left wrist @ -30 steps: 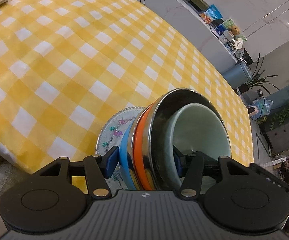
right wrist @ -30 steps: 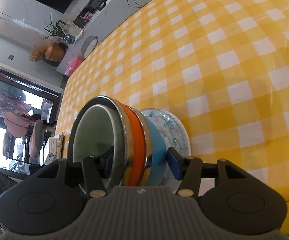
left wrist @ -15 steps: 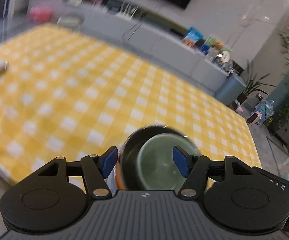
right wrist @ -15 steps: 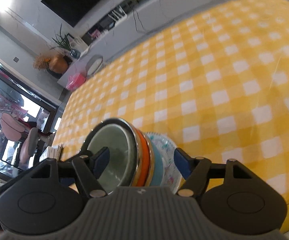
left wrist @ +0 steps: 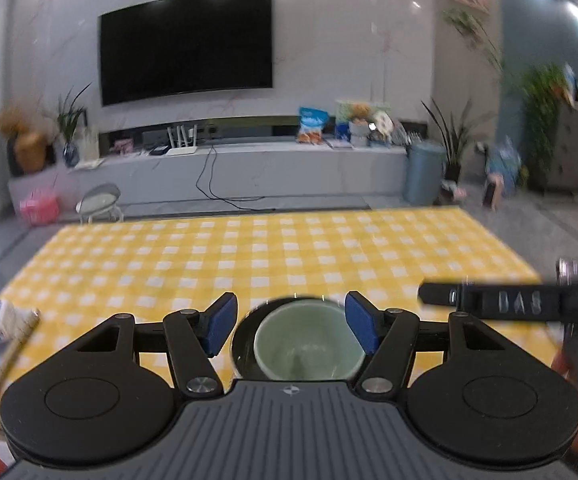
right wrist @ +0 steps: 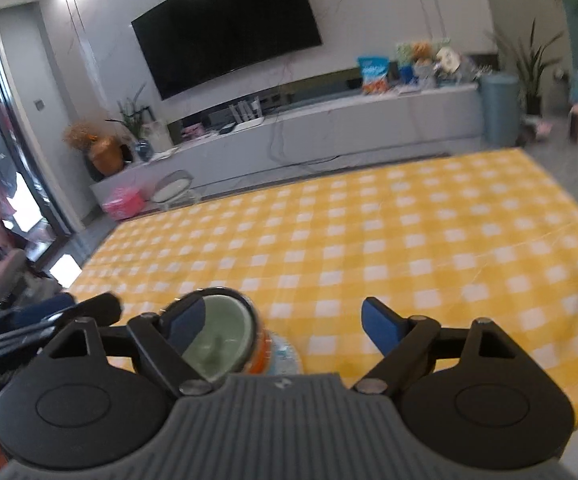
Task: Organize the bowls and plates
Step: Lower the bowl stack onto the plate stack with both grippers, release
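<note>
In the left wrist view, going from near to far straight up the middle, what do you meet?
Left gripper, open → pale green bowl nested in a steel bowl → yellow checked tablecloth → grey floor → long TV cabinet → wall-mounted television.

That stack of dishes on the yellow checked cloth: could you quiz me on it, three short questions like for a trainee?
1. True or false: the pale green ceramic bowl sits innermost in the nested stack.
2. Which colour band shows just outside the shiny steel bowl in the right view? A red, B orange, C purple.
3. Fill in: the stack stands on a yellow and white checked ____.

Key: 1 true, the green bowl lies inside the steel one. 2 B, an orange rim. 3 tablecloth.
</note>
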Tool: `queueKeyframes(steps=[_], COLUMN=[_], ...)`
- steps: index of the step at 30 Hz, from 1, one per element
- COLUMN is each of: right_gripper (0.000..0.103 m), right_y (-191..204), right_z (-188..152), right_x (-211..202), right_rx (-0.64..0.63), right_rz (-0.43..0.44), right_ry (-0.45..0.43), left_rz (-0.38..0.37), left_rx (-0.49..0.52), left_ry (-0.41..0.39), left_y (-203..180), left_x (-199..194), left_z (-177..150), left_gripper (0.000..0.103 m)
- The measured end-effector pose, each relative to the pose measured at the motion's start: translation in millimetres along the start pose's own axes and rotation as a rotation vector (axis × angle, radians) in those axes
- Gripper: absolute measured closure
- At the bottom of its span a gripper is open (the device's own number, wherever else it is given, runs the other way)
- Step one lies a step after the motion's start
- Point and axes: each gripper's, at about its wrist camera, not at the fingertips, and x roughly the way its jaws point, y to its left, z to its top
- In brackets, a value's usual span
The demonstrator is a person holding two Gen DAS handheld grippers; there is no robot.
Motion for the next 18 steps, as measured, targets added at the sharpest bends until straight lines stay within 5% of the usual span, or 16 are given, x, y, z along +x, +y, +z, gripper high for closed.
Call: queueKeyframes(steps=[14,18], right_gripper=[0.013,0.013], right_y=[2,11], right_z=[-22,-27], right_x=[-26,-22], right_rx=[-0.017,-0.037], right_rz=[-0.056,-0.077], right_ry=[-0.044,-0.034], left_rz=[0.013,0.010], left_rx=[0.131,0.091], left_ry=[0.045,0.109], left_y=[-16,-9], left_x=[-10,1], left_z=[-21,-25], left_gripper=[0.028,0.027])
